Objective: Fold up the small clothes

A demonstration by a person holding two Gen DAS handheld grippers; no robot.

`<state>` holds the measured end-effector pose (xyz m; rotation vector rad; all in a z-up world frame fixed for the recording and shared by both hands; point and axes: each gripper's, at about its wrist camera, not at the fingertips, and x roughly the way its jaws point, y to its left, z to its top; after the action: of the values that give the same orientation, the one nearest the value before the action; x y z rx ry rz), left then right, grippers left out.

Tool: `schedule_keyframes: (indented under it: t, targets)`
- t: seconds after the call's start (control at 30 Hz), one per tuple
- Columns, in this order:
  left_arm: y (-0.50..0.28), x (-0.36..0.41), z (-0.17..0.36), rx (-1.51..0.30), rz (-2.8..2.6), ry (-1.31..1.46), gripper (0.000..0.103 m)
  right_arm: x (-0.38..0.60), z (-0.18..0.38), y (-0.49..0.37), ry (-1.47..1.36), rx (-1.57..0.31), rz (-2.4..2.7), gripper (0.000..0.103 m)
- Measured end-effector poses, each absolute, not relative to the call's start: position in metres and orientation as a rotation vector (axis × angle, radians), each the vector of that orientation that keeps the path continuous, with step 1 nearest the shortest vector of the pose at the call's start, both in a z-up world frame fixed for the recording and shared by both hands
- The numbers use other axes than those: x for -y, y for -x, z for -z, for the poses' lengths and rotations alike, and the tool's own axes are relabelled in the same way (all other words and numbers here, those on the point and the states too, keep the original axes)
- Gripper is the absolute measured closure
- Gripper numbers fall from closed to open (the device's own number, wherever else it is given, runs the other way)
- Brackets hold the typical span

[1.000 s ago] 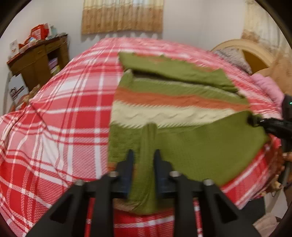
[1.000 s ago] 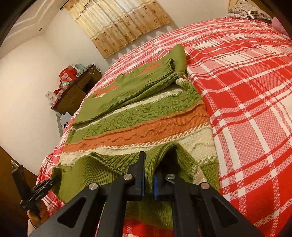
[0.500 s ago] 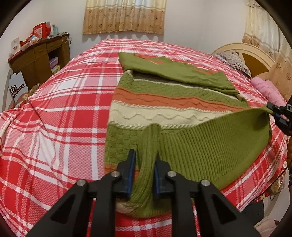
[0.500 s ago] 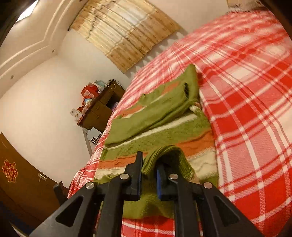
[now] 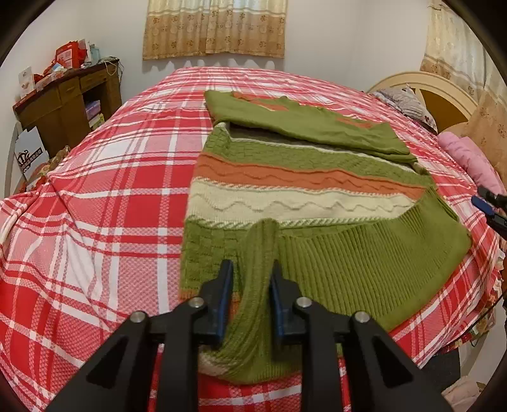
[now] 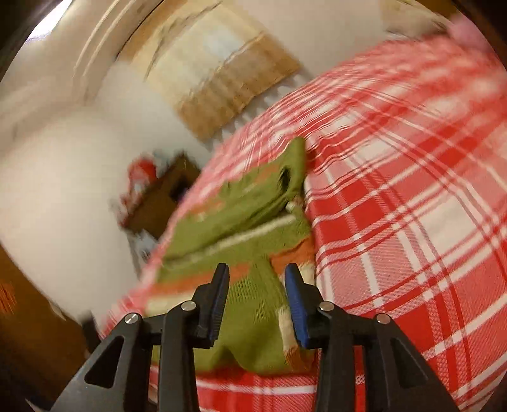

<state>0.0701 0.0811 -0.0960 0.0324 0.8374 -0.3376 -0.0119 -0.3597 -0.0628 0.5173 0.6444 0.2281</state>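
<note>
A green knit sweater [image 5: 294,190] with orange and cream stripes lies on the bed, its sleeves folded across the top and its hem turned up over the lower part. My left gripper [image 5: 250,285] has its jaws apart, with a ridge of the green hem between them. My right gripper [image 6: 256,285] is open above the sweater's [image 6: 240,222] near edge; that view is blurred by motion. The right gripper's tip [image 5: 489,207] shows at the right edge of the left wrist view, clear of the cloth.
The bed has a red and white plaid cover [image 5: 111,196]. A wooden desk [image 5: 66,104] with boxes stands at the left wall. Pillows [image 5: 408,101] and a pink bundle [image 5: 469,158] lie by the headboard at the right. A curtain [image 5: 215,28] hangs at the far wall.
Both grippers have opened and let go of the hem, which now lies folded up over the sweater's lower part. The right gripper has pulled away and tilted up.
</note>
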Motion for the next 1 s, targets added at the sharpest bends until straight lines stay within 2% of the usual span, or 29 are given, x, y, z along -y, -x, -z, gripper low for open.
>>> schedule_keyframes:
  t: [0.07, 0.17, 0.23, 0.27, 0.4, 0.43, 0.47, 0.5, 0.53, 0.6, 0.63, 0.67, 0.7, 0.87, 0.9, 0.93, 1.0]
  targets:
    - [-0.071, -0.08, 0.096, -0.837, 0.335, -0.03, 0.076, 0.346, 0.064, 0.003, -0.438, -0.671, -0.235, 0.065]
    - [-0.072, -0.082, 0.096, -0.846, 0.364, 0.0, 0.063, 0.326, 0.071, -0.017, -0.325, -0.723, -0.217, 0.061]
    - [-0.072, -0.081, 0.095, -0.851, 0.387, 0.01, 0.051, 0.316, 0.079, -0.026, -0.262, -0.758, -0.223, 0.06]
    - [-0.072, -0.079, 0.095, -0.849, 0.39, 0.005, 0.05, 0.31, 0.084, -0.032, -0.232, -0.779, -0.222, 0.059]
    - [-0.072, -0.075, 0.097, -0.836, 0.386, -0.023, 0.052, 0.293, 0.099, -0.041, -0.108, -0.808, -0.224, 0.05]
    - [-0.071, -0.075, 0.097, -0.835, 0.39, -0.017, 0.057, 0.287, 0.1, -0.04, -0.073, -0.8, -0.236, 0.042]
    - [-0.072, -0.076, 0.097, -0.834, 0.391, -0.01, 0.062, 0.284, 0.1, -0.039, -0.047, -0.797, -0.238, 0.039]
    - [-0.073, -0.078, 0.097, -0.837, 0.392, -0.001, 0.07, 0.279, 0.102, -0.036, 0.004, -0.791, -0.227, 0.039]
    - [-0.074, -0.08, 0.097, -0.84, 0.395, 0.011, 0.073, 0.272, 0.104, -0.034, 0.069, -0.789, -0.213, 0.04]
    - [-0.075, -0.084, 0.097, -0.845, 0.4, 0.035, 0.076, 0.266, 0.105, -0.031, 0.122, -0.79, -0.196, 0.044]
    - [-0.074, -0.085, 0.097, -0.845, 0.404, 0.04, 0.076, 0.266, 0.103, -0.03, 0.12, -0.79, -0.199, 0.058]
    - [-0.073, -0.085, 0.097, -0.845, 0.407, 0.039, 0.076, 0.266, 0.101, -0.032, 0.108, -0.792, -0.205, 0.08]
    - [-0.073, -0.085, 0.097, -0.844, 0.408, 0.035, 0.076, 0.268, 0.1, -0.032, 0.091, -0.796, -0.204, 0.087]
    - [-0.073, -0.08, 0.096, -0.858, 0.395, 0.011, 0.077, 0.271, 0.096, -0.026, 0.035, -0.79, -0.187, 0.093]
    - [-0.073, -0.08, 0.095, -0.865, 0.392, 0.013, 0.088, 0.272, 0.092, -0.022, 0.023, -0.78, -0.184, 0.094]
    - [-0.074, -0.081, 0.093, -0.877, 0.388, 0.022, 0.093, 0.274, 0.086, -0.018, 0.006, -0.763, -0.18, 0.094]
    - [-0.077, -0.081, 0.089, -0.888, 0.376, 0.029, 0.095, 0.277, 0.073, -0.012, -0.037, -0.726, -0.18, 0.095]
